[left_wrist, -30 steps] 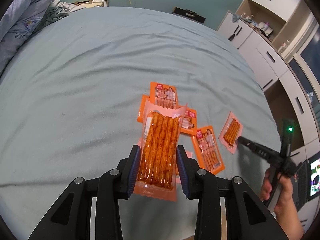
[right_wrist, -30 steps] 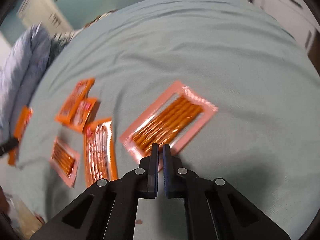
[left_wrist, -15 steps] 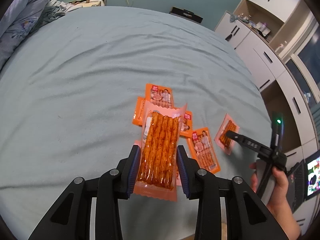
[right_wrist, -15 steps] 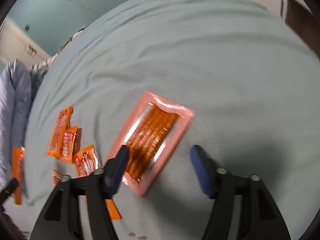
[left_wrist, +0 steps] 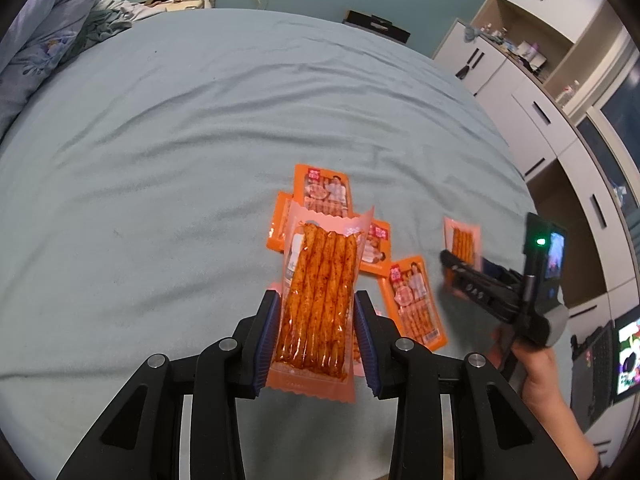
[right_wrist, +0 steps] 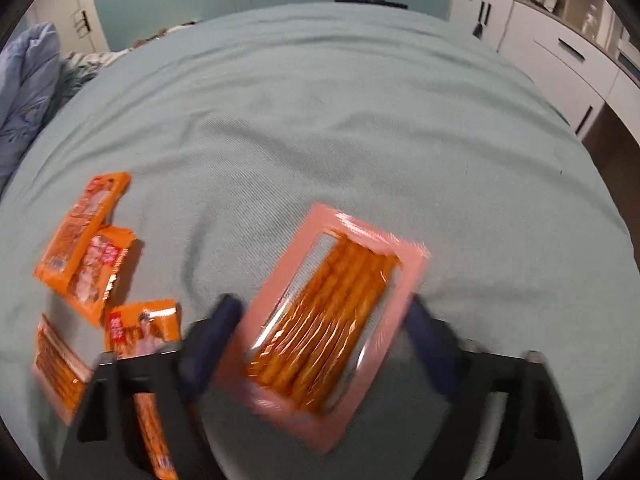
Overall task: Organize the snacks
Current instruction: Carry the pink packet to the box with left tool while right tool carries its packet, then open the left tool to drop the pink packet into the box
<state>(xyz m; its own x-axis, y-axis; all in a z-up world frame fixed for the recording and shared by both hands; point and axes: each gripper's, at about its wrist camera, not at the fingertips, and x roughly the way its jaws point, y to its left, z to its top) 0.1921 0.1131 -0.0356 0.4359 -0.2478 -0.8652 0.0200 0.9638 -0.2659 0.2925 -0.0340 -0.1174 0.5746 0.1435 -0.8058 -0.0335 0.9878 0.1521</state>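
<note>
My left gripper [left_wrist: 316, 340] is shut on a pink pack of spicy sticks [left_wrist: 320, 296] and holds it above the blue-grey bed [left_wrist: 160, 160]. Several orange snack packs [left_wrist: 322, 190] lie in a loose pile beyond it. My right gripper [right_wrist: 320, 344] is open, its jaws on either side of a second pink stick pack [right_wrist: 328, 320] lying flat on the bed; the view is blurred. That gripper also shows in the left wrist view [left_wrist: 452, 260] by the same pack [left_wrist: 462, 240]. More orange packs [right_wrist: 88, 240] lie to its left.
A crumpled blue duvet [left_wrist: 44, 48] is at the bed's far left. White cabinets [left_wrist: 540, 92] stand along the right. A laptop screen [left_wrist: 628, 356] glows at the right edge.
My right gripper has opened from shut and moved forward so its jaws straddle the pink pack on the bed. My left gripper still holds its pack.
</note>
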